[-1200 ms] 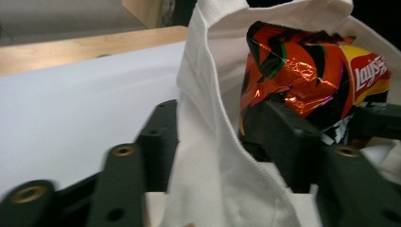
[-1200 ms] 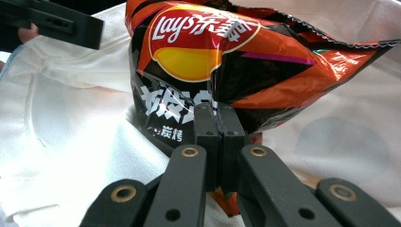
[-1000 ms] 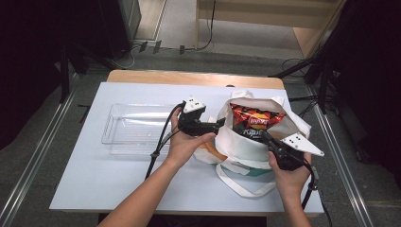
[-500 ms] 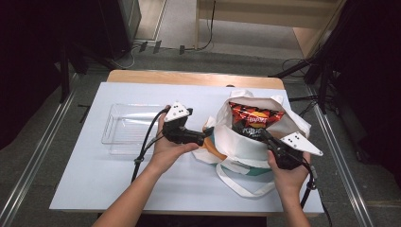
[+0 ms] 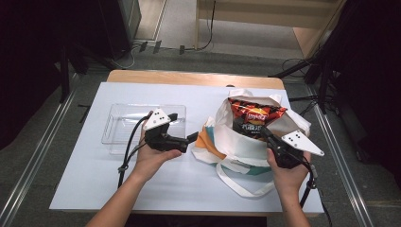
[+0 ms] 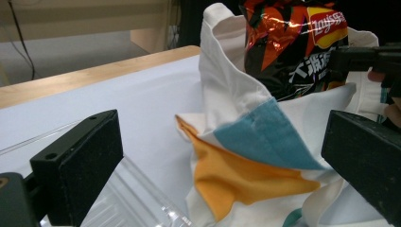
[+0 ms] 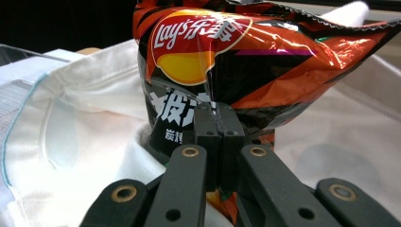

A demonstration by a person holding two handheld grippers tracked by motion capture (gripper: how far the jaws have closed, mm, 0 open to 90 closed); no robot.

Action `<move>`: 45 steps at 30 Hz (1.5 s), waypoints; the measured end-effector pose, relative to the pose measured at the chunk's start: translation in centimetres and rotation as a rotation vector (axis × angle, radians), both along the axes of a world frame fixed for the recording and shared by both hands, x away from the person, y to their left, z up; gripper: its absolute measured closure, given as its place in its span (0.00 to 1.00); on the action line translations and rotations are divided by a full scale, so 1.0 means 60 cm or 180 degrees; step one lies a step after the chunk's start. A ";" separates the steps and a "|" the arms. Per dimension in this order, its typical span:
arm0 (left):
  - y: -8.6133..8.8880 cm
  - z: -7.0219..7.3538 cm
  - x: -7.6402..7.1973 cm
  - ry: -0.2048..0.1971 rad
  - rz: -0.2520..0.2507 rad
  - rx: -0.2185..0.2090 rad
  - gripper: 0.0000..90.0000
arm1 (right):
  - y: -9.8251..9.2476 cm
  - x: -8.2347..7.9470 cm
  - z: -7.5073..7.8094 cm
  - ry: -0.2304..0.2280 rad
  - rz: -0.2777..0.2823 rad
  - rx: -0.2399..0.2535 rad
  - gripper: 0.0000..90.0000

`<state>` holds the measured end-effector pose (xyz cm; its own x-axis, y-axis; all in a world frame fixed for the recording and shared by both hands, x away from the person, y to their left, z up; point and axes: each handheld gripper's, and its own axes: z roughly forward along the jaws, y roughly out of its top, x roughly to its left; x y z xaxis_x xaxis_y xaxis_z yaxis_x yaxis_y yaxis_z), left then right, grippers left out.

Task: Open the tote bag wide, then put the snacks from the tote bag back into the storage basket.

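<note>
Right gripper (image 7: 218,124) pinches chip bag (image 7: 246,61) edge; left gripper (image 6: 222,165) wide open.

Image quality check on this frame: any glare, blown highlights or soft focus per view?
High view: soft overall, dark surroundings, table evenly lit. Left gripper view: the left gripper blurs up close; the tote bag is fairly sharp. Right gripper view: specular glare on the chip bag, the tote's white cloth nearly blown out at left, the right gripper in focus.
</note>
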<state>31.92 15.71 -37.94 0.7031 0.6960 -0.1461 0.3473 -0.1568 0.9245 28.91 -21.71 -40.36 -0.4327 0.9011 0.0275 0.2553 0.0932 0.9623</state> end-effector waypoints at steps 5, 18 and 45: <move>0.028 -0.006 -0.008 0.0032 0.0098 -0.0045 0.00 | 0.004 0.001 0.004 -0.0014 -0.0014 0.0006 1.00; 0.071 -0.012 -0.032 0.0003 0.0119 -0.0014 0.02 | 0.004 -0.002 0.014 -0.0106 -0.0041 0.0032 1.00; 0.157 -0.027 -0.063 0.0017 0.0334 -0.0021 0.04 | 0.008 0.005 0.051 -0.0256 -0.0072 0.0057 1.00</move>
